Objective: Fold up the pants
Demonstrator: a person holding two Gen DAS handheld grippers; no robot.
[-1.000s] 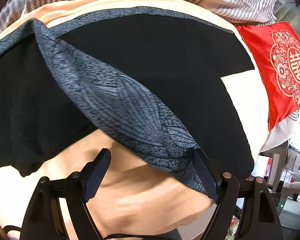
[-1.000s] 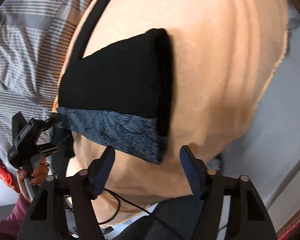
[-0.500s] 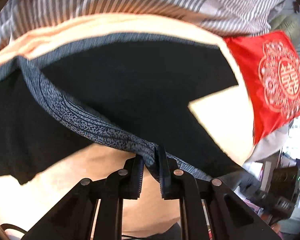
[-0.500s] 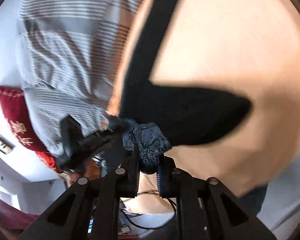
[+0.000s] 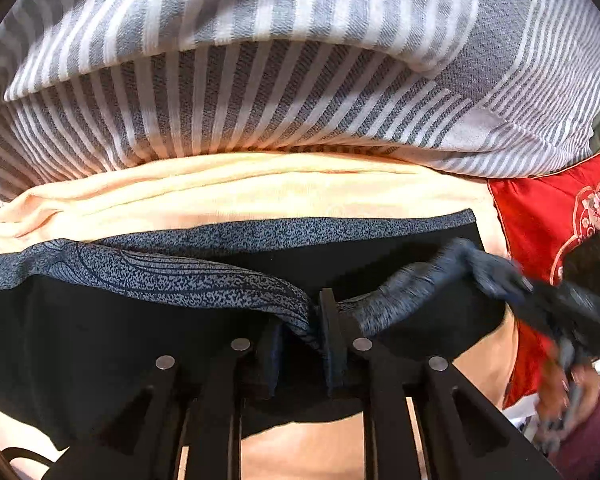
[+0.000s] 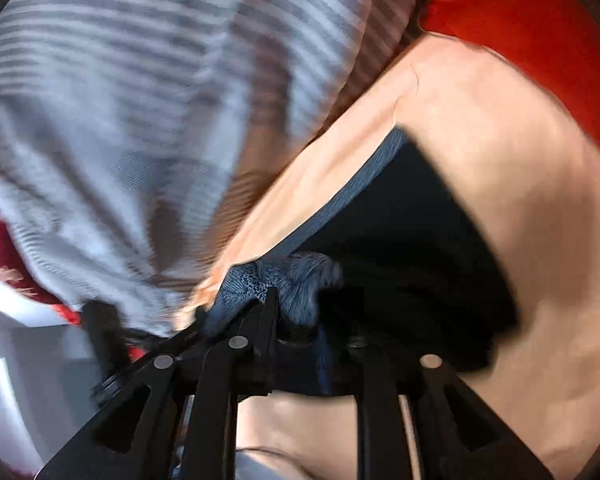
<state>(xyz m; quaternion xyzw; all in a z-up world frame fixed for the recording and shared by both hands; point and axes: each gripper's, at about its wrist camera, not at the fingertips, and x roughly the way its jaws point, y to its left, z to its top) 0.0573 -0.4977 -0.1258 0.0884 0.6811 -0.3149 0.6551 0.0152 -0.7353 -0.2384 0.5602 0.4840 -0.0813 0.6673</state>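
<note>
The black pants [image 5: 100, 344] with a blue-grey patterned waistband [image 5: 188, 280] lie on a peach sheet [image 5: 240, 192]. My left gripper [image 5: 304, 336] is shut on the waistband and holds it over the far edge band of the pants. My right gripper [image 6: 296, 316] is shut on another bunch of the same waistband [image 6: 296, 280], over the black cloth [image 6: 420, 240]. The right gripper also shows at the right of the left wrist view [image 5: 572, 312], blurred, with waistband cloth stretched from it.
A grey and white striped quilt [image 5: 280, 64] lies bunched just beyond the pants. A red embroidered cushion [image 5: 560, 216] lies at the right. The peach sheet [image 6: 520, 160] surrounds the pants in the right wrist view.
Both grippers closed on the waistband and carried it away from me toward the striped quilt, folding the pants over. The views tilted toward the quilt.
</note>
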